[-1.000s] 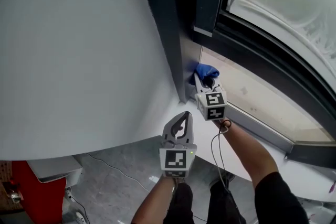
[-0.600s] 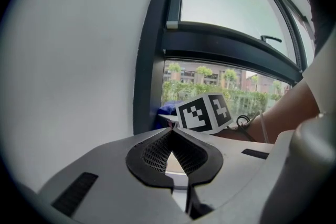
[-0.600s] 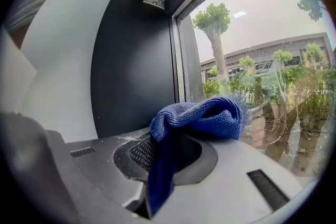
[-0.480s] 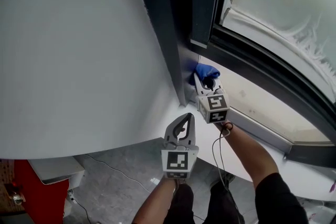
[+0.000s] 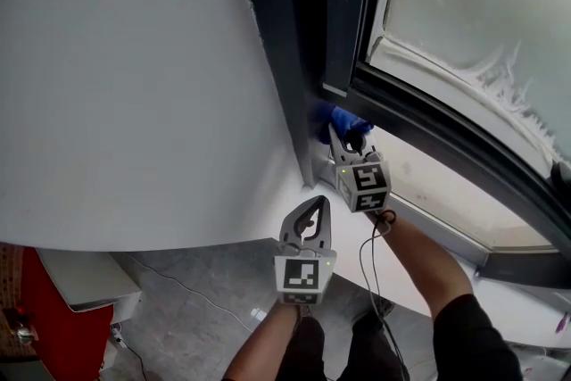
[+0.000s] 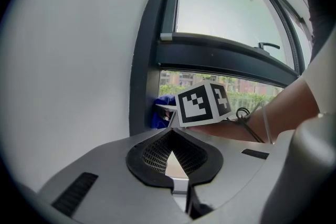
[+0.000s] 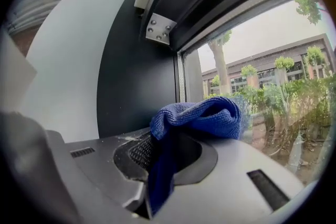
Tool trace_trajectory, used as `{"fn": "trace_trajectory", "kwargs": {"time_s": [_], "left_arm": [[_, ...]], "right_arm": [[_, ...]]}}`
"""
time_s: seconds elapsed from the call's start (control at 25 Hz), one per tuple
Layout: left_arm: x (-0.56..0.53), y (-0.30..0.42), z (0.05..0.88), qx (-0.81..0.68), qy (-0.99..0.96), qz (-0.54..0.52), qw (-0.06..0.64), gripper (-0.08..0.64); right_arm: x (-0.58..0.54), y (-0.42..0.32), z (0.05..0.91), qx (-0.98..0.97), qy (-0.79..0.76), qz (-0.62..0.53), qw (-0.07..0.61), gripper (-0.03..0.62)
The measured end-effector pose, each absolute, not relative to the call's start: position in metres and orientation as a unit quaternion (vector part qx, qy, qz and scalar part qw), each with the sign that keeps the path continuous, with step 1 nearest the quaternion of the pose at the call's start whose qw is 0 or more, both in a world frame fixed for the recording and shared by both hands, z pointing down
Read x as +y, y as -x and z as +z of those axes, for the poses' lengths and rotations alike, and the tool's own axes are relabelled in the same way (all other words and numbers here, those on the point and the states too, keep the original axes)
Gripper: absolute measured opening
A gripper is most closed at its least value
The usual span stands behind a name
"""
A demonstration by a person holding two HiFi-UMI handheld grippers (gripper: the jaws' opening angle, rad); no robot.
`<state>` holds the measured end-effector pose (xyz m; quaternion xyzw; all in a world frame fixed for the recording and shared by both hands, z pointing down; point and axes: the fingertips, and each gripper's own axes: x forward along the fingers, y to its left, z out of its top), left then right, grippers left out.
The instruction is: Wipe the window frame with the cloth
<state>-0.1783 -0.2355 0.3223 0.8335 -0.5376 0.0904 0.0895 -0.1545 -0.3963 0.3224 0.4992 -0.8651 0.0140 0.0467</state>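
Two grippers: our right gripper (image 5: 344, 138) pinches blue cloth (image 5: 339, 116), now pushed farther into window frame (image 5: 287, 58) corner; we judge wiping under way. Left gripper (image 5: 311, 204) pressed together, empty, near.

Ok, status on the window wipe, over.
Right gripper shut on the cloth, at the window frame lower corner. Left gripper shut, empty, held back. Nothing in the way.

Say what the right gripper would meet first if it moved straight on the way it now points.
Probably the dark window frame, the cloth in the right gripper touching first; depth is unclear.
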Motion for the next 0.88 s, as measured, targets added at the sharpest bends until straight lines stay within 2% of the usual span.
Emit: {"fn": "trace_trajectory", "kwargs": {"time_s": [0.76, 0.88], "left_arm": [[-0.212, 0.185, 0.294, -0.542, -0.831, 0.093, 0.082, 0.006], [-0.206, 0.187, 0.295, -0.541, -0.830, 0.101, 0.085, 0.006]], "right_arm": [[-0.391, 0.157, 0.235, -0.848, -0.529, -0.025, -0.024, 0.041], [-0.393, 0.156, 0.228, -0.846, -0.532, -0.046, -0.018, 0.041]]}}
